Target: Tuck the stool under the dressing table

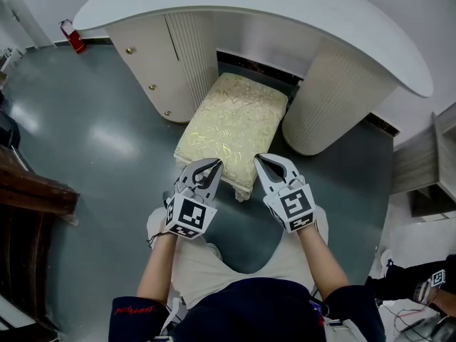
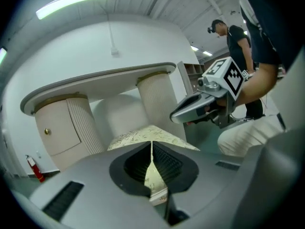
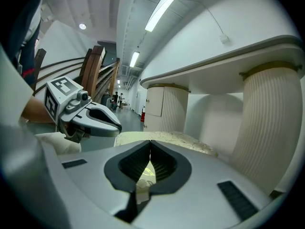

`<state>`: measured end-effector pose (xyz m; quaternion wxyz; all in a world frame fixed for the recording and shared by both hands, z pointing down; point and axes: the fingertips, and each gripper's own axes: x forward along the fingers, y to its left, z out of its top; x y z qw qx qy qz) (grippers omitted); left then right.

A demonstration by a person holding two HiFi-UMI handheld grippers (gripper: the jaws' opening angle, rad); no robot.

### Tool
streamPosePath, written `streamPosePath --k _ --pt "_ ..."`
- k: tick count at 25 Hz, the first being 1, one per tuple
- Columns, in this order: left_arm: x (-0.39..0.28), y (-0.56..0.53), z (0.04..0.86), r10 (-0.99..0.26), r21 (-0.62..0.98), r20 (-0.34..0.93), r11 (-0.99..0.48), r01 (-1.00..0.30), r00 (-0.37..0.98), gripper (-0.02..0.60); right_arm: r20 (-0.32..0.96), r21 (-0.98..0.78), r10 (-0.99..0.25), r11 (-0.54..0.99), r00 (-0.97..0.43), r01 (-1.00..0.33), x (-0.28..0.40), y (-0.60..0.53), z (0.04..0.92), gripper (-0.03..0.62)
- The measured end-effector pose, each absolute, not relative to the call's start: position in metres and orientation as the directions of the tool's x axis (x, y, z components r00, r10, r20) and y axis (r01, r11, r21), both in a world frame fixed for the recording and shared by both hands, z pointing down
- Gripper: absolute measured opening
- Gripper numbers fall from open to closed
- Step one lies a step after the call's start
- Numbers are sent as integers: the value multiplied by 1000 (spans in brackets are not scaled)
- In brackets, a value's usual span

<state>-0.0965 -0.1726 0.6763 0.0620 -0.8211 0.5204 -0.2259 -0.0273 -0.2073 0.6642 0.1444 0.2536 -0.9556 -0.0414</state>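
A stool (image 1: 231,130) with a cream and gold patterned cushion stands on the floor, its far end at the opening between the two pedestals of the white curved dressing table (image 1: 285,13). My left gripper (image 1: 214,167) is shut and empty, its tips over the near left edge of the cushion. My right gripper (image 1: 261,162) is shut and empty too, over the near right edge. Whether either touches the cushion I cannot tell. In the left gripper view the cushion (image 2: 143,135) lies just beyond the closed jaws, with the right gripper (image 2: 178,114) at the right. In the right gripper view the cushion (image 3: 167,138) lies ahead.
The left pedestal (image 1: 160,63) has a door with small knobs; the right pedestal (image 1: 331,95) is ribbed. A red fire extinguisher (image 1: 71,35) stands at the wall far left. Dark wooden furniture (image 1: 28,198) is at the left, shelving (image 1: 427,169) at the right. A person (image 2: 238,46) stands behind.
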Motion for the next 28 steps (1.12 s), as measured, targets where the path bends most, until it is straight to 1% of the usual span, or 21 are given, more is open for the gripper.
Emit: streamPosePath --k 4,8,9,11,14,22,25,28 --pt "-86 -164 693 -853 -414 370 -507 -757 369 17 274 135 -469 883 -840 -449 -28 -198 675 18" --pt "-81 -160 700 -840 -443 392 -530 -723 375 18 292 148 -461 887 -838 -437 -27 -193 680 20" --pt "-82 -160 700 -840 -445 392 -530 -722 375 20 299 149 -456 890 -838 -431 -27 -190 681 35" --pt "-85 -160 700 -840 -457 398 -529 -715 368 39 313 145 -443 896 -840 -419 -27 -184 686 94" --pt "-87 -159 703 -837 -471 411 -534 -702 361 81 338 154 -438 899 -833 -411 -26 -176 696 111" --pt "-90 -164 718 -845 -547 448 -517 -659 291 163 449 243 -444 896 -776 -372 -21 -165 727 216" --pt "-90 -166 723 -846 -571 458 -516 -638 275 167 478 284 -463 886 -746 -368 -19 -165 736 225" --pt "-91 -167 728 -843 -572 466 -518 -635 268 167 469 285 -478 878 -742 -385 -18 -165 739 227"
